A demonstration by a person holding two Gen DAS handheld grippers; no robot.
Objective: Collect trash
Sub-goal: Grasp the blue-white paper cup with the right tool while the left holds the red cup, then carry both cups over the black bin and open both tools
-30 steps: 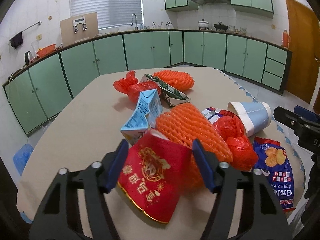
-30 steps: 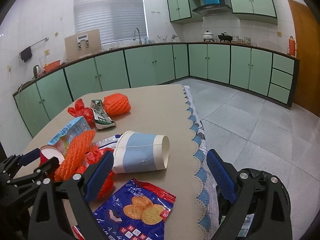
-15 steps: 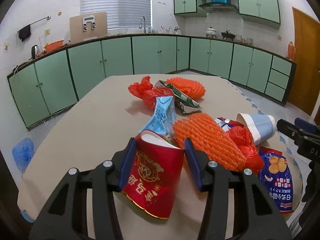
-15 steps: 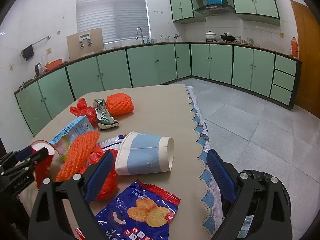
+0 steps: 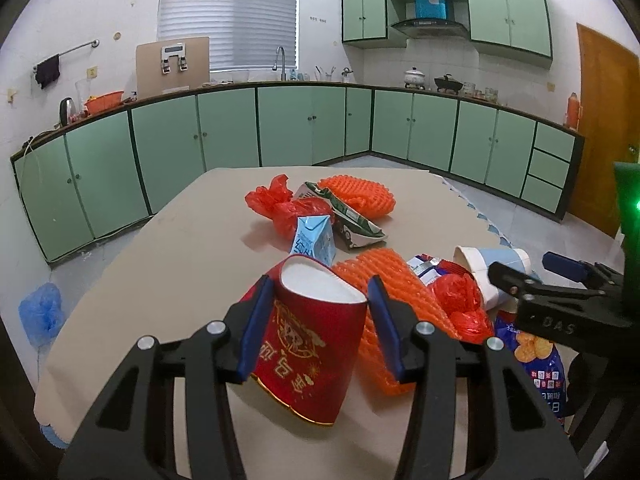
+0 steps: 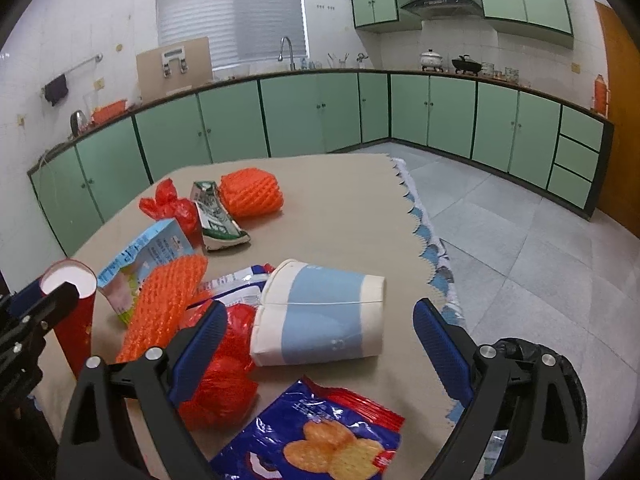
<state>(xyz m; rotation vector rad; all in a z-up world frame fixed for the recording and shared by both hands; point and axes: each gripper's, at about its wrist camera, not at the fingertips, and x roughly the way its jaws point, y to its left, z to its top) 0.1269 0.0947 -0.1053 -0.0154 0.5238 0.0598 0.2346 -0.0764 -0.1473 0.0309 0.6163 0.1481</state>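
- Left gripper — clamped on the red paper cup (raised off the table).
- Right gripper — spread wide, empty, above the blue-and-white cup.

The beige desk carries orange foam nets, red bags, cartons, a tipped blue-white paper cup and, at 6 o'clock, a snack packet.

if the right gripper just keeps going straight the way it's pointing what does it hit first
Most likely the blue and white paper cup lying on its side: it sits between the open fingers of the right gripper, just ahead. Depth is hard to judge in this fisheye view.
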